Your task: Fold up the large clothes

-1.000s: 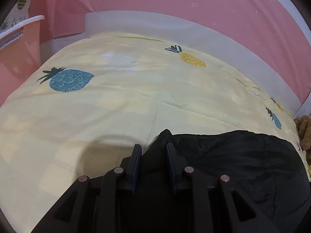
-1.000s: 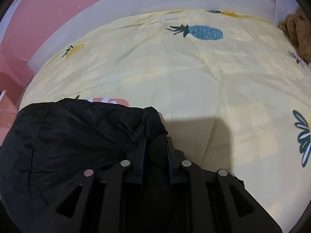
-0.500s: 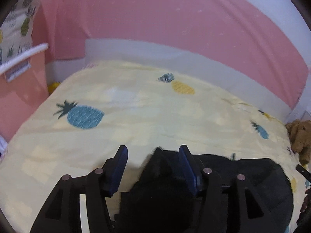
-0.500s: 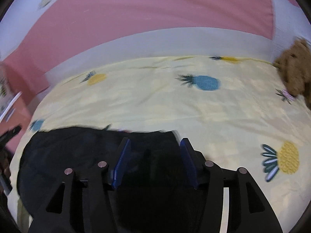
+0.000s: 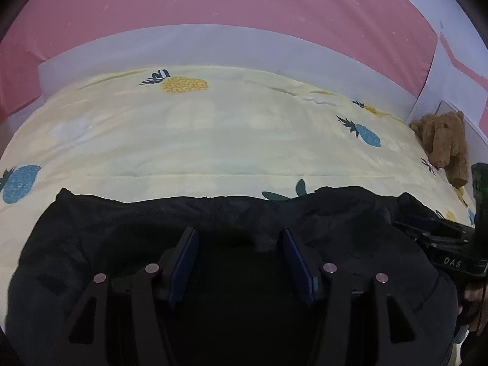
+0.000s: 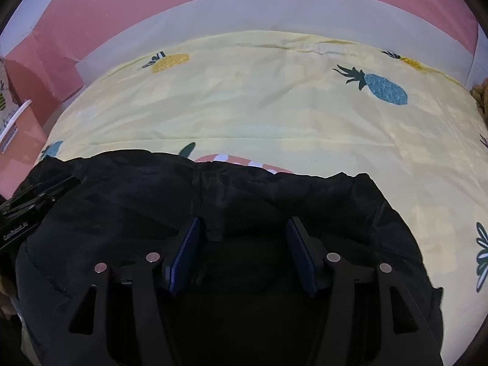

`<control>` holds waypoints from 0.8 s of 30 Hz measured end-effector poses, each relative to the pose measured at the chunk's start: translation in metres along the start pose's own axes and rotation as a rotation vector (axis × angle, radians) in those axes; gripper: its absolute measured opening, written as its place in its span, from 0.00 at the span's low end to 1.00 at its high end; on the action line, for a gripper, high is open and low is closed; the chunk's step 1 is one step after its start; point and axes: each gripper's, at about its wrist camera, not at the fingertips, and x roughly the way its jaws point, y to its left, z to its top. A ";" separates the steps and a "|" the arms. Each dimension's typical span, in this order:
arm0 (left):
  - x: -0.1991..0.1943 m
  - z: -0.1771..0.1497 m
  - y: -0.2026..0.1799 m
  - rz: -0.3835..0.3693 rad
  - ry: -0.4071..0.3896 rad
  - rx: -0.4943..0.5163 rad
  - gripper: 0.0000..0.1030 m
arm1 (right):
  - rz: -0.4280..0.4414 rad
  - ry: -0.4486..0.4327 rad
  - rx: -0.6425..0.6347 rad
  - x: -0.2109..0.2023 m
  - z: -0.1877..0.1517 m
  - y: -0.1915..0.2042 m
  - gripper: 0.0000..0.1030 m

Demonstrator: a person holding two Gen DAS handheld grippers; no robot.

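Observation:
A black garment (image 5: pixel 122 238) lies spread on the yellow pineapple bedsheet (image 5: pixel 213 128), its far edge running nearly straight across. My left gripper (image 5: pixel 238 233) hovers over the garment's near middle with its jaws opening; no cloth is pinched between the blue pads (image 5: pixel 186 253). In the right wrist view the same black garment (image 6: pixel 320 201) fills the lower half. My right gripper (image 6: pixel 244 225) stands above it, jaws also opening, with nothing between them. Each tool's black body shows at the edge of the other's view.
A brown plush toy (image 5: pixel 442 140) sits at the bed's far right corner. A pink padded surround (image 5: pixel 213 0) walls the bed. A pink bin (image 6: pixel 18 140) stands at the left. A pink striped print or item (image 6: pixel 244 163) peeks from under the garment's far edge.
Both grippers were shut on bunched corners of the black garment a second ago. They have let go, opened wide and drawn back, and the garment now lies flat.

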 end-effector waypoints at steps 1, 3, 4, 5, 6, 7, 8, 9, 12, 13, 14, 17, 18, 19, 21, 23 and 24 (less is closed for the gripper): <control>0.004 -0.001 -0.001 0.006 -0.004 0.003 0.57 | -0.003 -0.009 -0.005 0.004 -0.001 0.000 0.57; 0.011 -0.004 -0.003 0.015 -0.020 0.006 0.57 | -0.005 -0.020 0.005 0.011 -0.003 0.000 0.57; 0.014 -0.004 -0.003 0.022 -0.022 0.003 0.57 | -0.011 -0.021 0.004 0.012 -0.002 -0.001 0.57; 0.016 -0.006 -0.003 0.033 -0.020 0.009 0.57 | -0.023 -0.026 -0.001 0.012 -0.002 0.001 0.57; 0.018 -0.005 -0.005 0.041 -0.016 0.017 0.57 | -0.024 -0.028 -0.002 0.010 -0.002 0.001 0.57; 0.021 -0.004 -0.005 0.046 -0.010 0.022 0.57 | -0.018 -0.027 0.003 0.009 0.000 0.000 0.57; 0.021 -0.002 -0.004 0.046 -0.001 0.022 0.57 | -0.014 -0.021 0.011 0.004 0.001 -0.001 0.58; 0.019 0.000 -0.004 0.049 0.011 0.022 0.57 | -0.023 -0.012 0.010 -0.004 0.004 -0.001 0.58; -0.003 0.009 -0.001 0.051 0.036 0.025 0.56 | -0.042 -0.073 -0.012 -0.040 0.005 -0.004 0.58; -0.016 0.012 0.004 0.045 0.023 0.017 0.56 | -0.051 -0.086 -0.018 -0.048 0.004 -0.007 0.58; -0.033 0.015 0.013 0.036 -0.006 0.007 0.56 | -0.065 -0.098 -0.020 -0.056 0.003 -0.012 0.58; -0.059 0.017 0.040 0.058 -0.062 0.008 0.56 | -0.130 -0.066 0.003 -0.049 -0.002 -0.036 0.58; -0.060 0.015 0.052 0.086 -0.071 0.009 0.56 | -0.137 -0.042 0.020 -0.041 -0.004 -0.042 0.58; -0.055 0.013 0.062 0.109 -0.058 0.001 0.56 | -0.128 -0.015 0.050 -0.031 -0.007 -0.050 0.58; -0.035 0.005 0.081 0.104 -0.001 -0.062 0.56 | -0.097 -0.019 0.093 -0.020 -0.011 -0.059 0.58; -0.021 -0.003 0.090 0.063 -0.019 -0.102 0.56 | -0.111 -0.035 0.093 -0.013 -0.013 -0.058 0.58; -0.016 -0.004 0.090 0.062 -0.034 -0.104 0.57 | -0.116 -0.035 0.094 -0.009 -0.014 -0.058 0.58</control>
